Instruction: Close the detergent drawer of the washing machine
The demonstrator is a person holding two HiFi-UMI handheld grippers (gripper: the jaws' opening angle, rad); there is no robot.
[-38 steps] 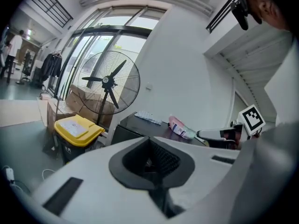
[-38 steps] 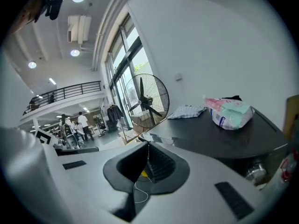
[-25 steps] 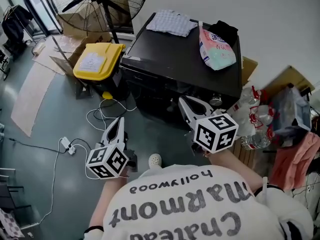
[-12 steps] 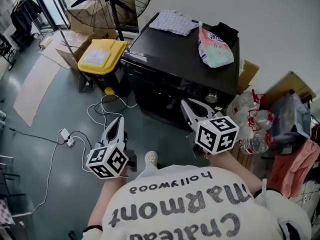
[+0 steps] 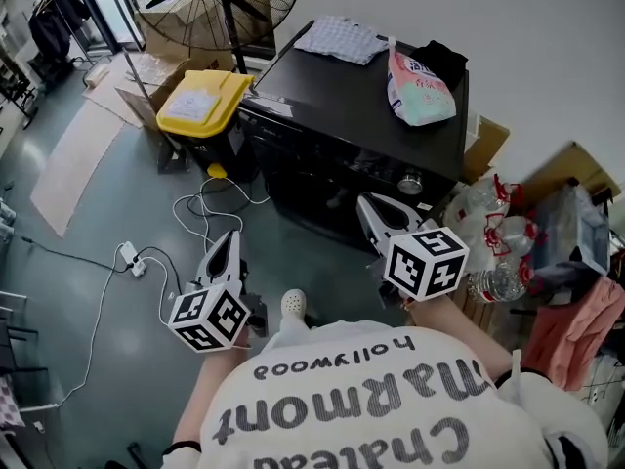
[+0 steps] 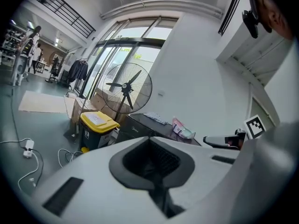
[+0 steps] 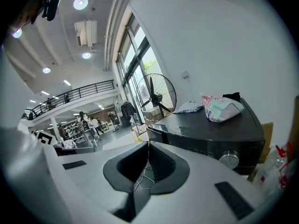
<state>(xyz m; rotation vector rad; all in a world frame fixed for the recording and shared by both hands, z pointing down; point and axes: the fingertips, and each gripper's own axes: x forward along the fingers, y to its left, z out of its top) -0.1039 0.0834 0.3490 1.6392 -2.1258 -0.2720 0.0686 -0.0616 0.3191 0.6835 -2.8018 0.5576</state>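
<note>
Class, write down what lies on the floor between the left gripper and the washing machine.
In the head view, loops of white cable lie on the grey floor between the left gripper and the washing machine.

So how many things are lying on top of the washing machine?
3: a checked cloth at the far left corner, a pink-and-green pouch towards the right, and a black bundle just behind it by the wall. Nothing else shows there.
</note>
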